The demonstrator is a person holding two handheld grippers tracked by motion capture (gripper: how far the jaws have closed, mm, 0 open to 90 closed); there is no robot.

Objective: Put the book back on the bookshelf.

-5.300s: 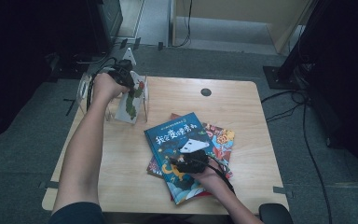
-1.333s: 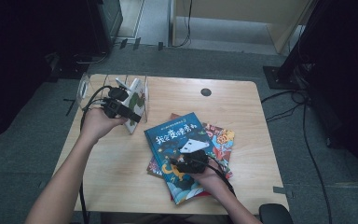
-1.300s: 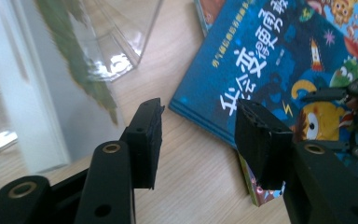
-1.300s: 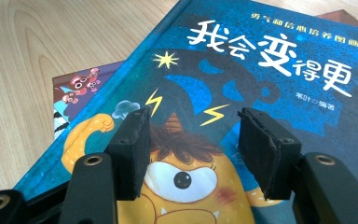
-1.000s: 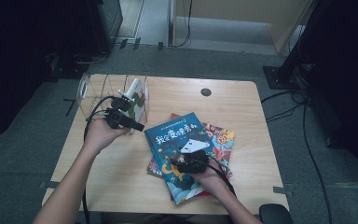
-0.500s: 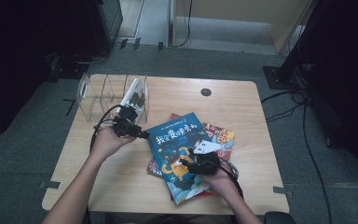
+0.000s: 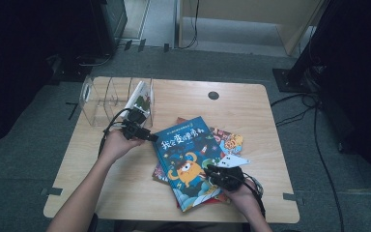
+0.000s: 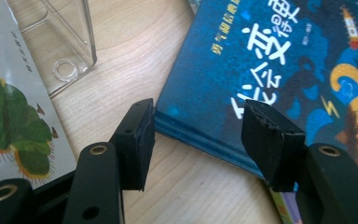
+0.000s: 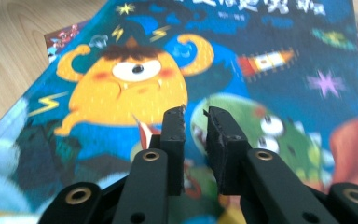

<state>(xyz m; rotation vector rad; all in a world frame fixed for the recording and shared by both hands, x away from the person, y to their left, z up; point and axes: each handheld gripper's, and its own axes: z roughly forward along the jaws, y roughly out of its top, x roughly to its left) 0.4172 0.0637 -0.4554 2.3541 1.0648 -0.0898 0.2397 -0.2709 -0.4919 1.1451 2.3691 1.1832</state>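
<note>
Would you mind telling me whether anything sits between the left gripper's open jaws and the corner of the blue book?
Nothing visible does. The left gripper stands open with the blue book corner right between its pads, and bare table around it; the clear rack stands off to the side.

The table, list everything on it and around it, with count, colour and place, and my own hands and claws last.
Rectangular light wooden table: one, centre, small dark round hole near its far edge.
Blue picture book with an orange one-eyed monster: one, on top of the stack, mid-table.
Red-edged colourful book: at least one, under the blue one.
Clear plastic divided rack: one, far left corner.
White book with green plant picture: one, standing in the rack.
Left claw: black, open, straddling the blue book's edge.
Right claw: black, nearly closed, nothing between, over the cover.
</note>
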